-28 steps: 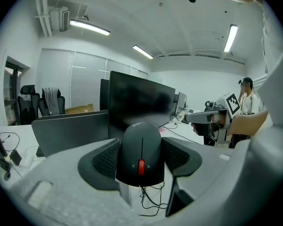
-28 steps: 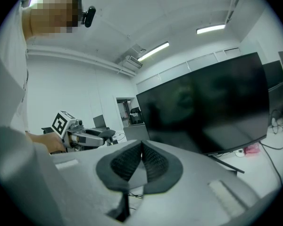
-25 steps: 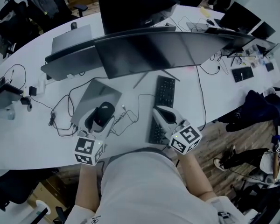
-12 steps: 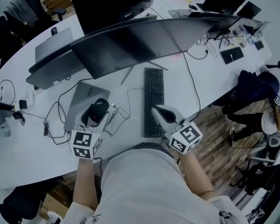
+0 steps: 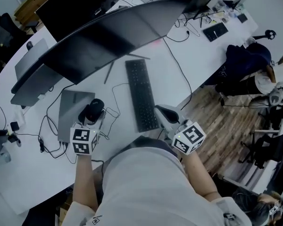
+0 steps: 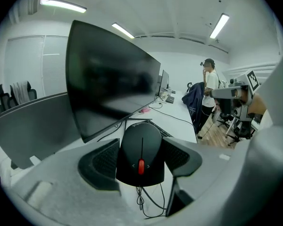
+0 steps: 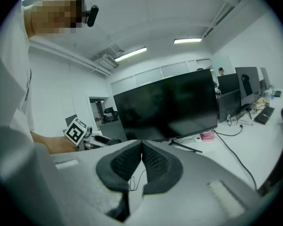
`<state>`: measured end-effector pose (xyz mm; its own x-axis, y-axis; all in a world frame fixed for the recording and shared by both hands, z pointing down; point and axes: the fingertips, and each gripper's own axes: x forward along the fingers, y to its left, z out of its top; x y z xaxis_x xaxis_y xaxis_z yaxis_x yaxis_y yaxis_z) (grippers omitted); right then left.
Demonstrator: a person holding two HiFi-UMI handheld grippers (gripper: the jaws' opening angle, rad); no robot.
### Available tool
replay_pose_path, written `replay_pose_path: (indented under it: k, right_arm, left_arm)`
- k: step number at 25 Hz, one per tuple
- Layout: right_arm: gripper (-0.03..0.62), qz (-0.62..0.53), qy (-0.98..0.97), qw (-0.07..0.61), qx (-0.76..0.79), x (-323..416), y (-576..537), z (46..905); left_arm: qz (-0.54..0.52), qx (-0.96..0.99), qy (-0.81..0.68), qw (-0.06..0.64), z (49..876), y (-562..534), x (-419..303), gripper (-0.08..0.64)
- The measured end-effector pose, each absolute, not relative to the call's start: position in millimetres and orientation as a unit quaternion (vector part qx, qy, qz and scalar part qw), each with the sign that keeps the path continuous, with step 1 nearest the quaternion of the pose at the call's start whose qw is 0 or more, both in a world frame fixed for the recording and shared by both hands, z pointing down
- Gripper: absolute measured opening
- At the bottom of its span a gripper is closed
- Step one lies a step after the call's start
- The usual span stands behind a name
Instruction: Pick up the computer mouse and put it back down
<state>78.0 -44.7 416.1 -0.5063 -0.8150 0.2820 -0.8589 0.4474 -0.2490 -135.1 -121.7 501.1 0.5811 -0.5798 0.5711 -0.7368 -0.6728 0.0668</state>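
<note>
The black computer mouse (image 6: pixel 140 149), with a red scroll wheel (image 6: pixel 141 165), is sitting clamped between the left gripper's (image 5: pixel 93 114) jaws, pads (image 6: pixel 104 161) pressing both its sides. The left gripper view is showing its cord (image 6: pixel 144 204) dangling beneath; the head view is showing only its dark back. The right gripper (image 7: pixel 141 147) is holding its jaws together, empty

Two bare forearms reach forward from the person's body, the left forearm (image 5: pixel 85 175) and the right forearm (image 5: pixel 198 175), each ending in a gripper topped with a marker cube. The left gripper (image 5: pixel 94 116), to the left of the keyboard (image 5: pixel 141 95), tilts downward, its jaws spread wide and pressing on both sides of a computer mouse (image 5: pixel 96 105). The right gripper (image 5: pixel 161 111) is at the keyboard's near right corner, nearly level, its jaws closed together with nothing between them.
</note>
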Motion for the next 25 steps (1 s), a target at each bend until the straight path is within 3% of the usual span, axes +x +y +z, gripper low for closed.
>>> replay_pose_path:
  k: [25]
  right_arm:
    - [0.003, 0.220, -0.728, 0.068, 0.646, 168.1, 59.1, 441.4]
  left_arm:
    - [0.402, 0.845, -0.301, 0.183, 659.2, -132.0, -100.9, 0.290]
